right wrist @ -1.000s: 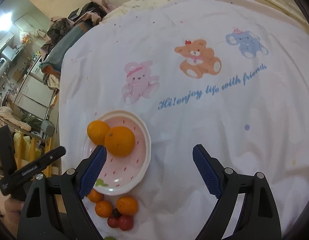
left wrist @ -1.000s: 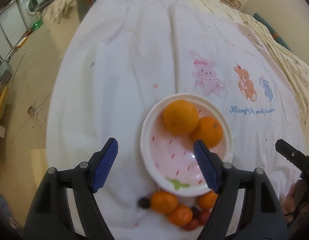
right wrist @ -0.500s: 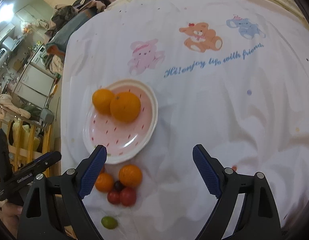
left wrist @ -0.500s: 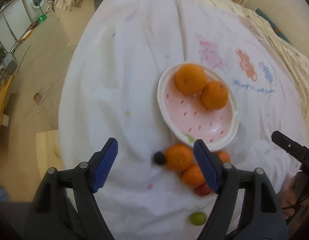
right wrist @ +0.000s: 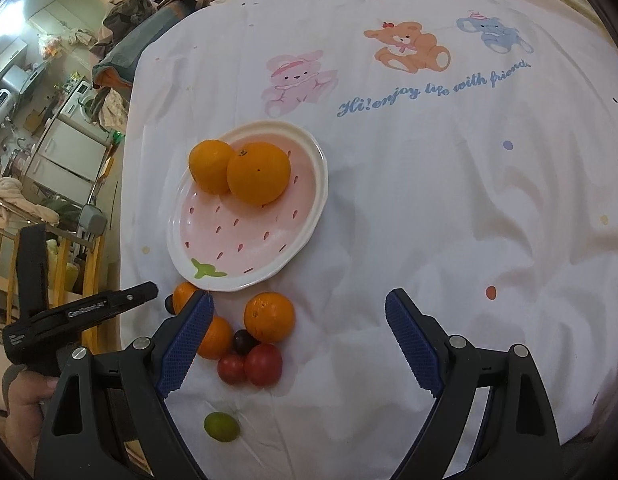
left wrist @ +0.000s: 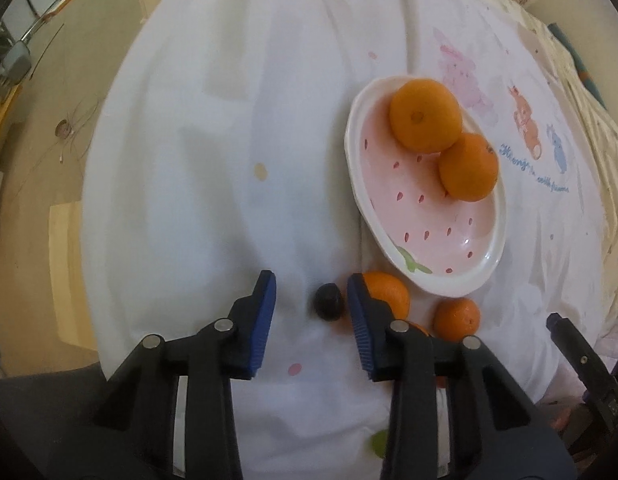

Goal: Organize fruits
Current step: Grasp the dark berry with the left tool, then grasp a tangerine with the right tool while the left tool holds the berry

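Left gripper (left wrist: 309, 296), jaws just narrowed, brackets a small dark, rounded glossy fruit (left wrist: 328, 302) at lower centre, nearer the right blue ribbed pad; contact cannot be told. Long axis indistinct. Glazed oval strawberry plate (left wrist: 359, 184) lies upper right on wrinkled cloth (left wrist: 213, 140). Right gripper (right wrist: 299, 346) gapes wide, empty.

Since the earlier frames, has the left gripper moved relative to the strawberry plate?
Yes. The left gripper has drawn back off the plate toward the near edge, down to the loose fruit; its jaws have just been closing around the dark grape, pads not yet touching.
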Demonstrator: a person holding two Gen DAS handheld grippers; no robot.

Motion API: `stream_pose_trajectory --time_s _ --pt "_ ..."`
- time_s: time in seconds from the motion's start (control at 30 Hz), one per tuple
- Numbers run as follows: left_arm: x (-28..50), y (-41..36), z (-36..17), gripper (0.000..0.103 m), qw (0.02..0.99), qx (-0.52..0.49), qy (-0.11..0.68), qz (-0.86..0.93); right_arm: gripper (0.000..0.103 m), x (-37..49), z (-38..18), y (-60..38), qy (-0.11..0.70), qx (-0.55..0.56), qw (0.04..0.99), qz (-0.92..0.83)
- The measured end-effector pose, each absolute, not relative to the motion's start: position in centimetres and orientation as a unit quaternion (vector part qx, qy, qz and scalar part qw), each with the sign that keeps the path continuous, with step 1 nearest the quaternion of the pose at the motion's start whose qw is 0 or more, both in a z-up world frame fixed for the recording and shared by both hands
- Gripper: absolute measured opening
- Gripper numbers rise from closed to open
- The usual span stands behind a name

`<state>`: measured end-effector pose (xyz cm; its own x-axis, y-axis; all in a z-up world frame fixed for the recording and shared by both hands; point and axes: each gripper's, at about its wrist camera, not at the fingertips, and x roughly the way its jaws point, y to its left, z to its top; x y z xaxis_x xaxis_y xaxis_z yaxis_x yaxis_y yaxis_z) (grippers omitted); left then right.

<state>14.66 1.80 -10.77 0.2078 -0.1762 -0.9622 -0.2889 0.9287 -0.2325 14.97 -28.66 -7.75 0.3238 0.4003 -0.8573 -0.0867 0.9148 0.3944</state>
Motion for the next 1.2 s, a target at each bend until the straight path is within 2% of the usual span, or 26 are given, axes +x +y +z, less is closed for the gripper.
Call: stream_pose_trajectory --time_s 0.23,0.5,0.73,1.2 --pt "15.0 1.6 -12.7 0.019 0.722 -0.221 0.653 0.050 0.090 15.1 -7.9 -28.9 0.563 0.146 0.799 0.151" --pt "14.8 1.5 -13.9 0.017 0.698 -0.255 0.666 0.061 0.090 15.3 -8.0 -28.9 0.565 0.149 0.796 0.154" --pt "14.6 1.3 -14.0 0.014 0.703 -0.233 0.670 0.052 0.090 15.5 -8.1 -28.6 0.566 0.147 0.797 0.154" --pt "13.5 1.9 -10.2 0.013 0.736 -0.205 0.644 0.034 0.090 15.4 -8.4 -28.8 0.568 0.138 0.798 0.146"
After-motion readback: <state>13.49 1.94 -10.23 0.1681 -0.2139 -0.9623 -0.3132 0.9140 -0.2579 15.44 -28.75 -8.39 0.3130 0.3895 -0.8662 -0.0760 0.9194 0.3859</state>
